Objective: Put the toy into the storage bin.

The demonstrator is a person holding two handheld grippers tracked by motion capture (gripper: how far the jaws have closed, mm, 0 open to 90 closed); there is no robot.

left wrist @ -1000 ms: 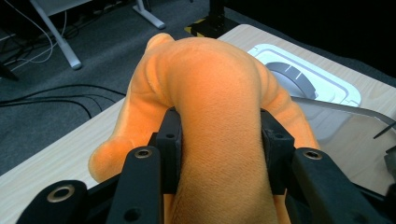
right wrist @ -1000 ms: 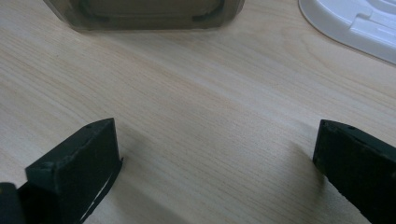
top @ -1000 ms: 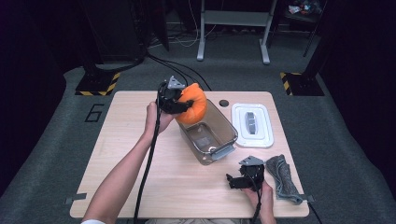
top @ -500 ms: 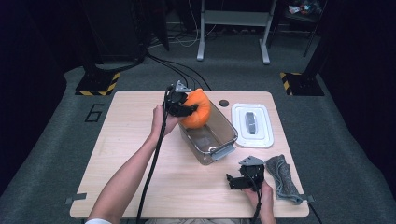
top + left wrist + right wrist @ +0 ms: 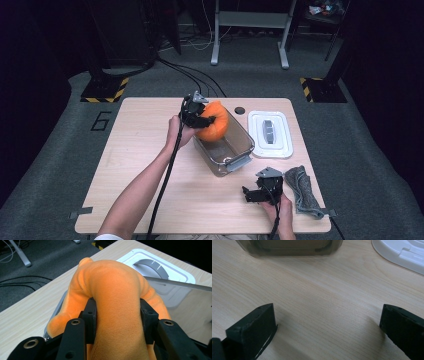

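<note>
High view shows the left gripper (image 5: 206,120) holding a soft orange plush toy (image 5: 214,127) over the far left end of a clear rectangular plastic container (image 5: 235,156) that sits mid-table on the pale wooden table (image 5: 135,165); the toy hangs partly above the rim and partly inside the opening, and whether it touches the wall cannot be told; left gripper view has the two black jaws clamped on a thick fold of the toy (image 5: 117,302), the plush bulging between and over the pads, with the container wall (image 5: 180,307) glinting to the right; the white rectangular lid with a grey handle (image 5: 270,134) lies flat on the table just right of the container, apart from it; a grey knitted cloth (image 5: 303,190) lies near the right front edge; the right gripper (image 5: 256,192) rests low at the near side, beside the cloth, and right gripper view shows its jaws standing well apart over bare wood with nothing between them.

The step in hand looks like placing the toy into the container; the next move would call for lowering the left gripper until the toy settles on the container floor, then parting the jaws and lifting clear without dragging plush over the rim; fitting the lid likely falls to the idle right gripper afterwards.
</note>
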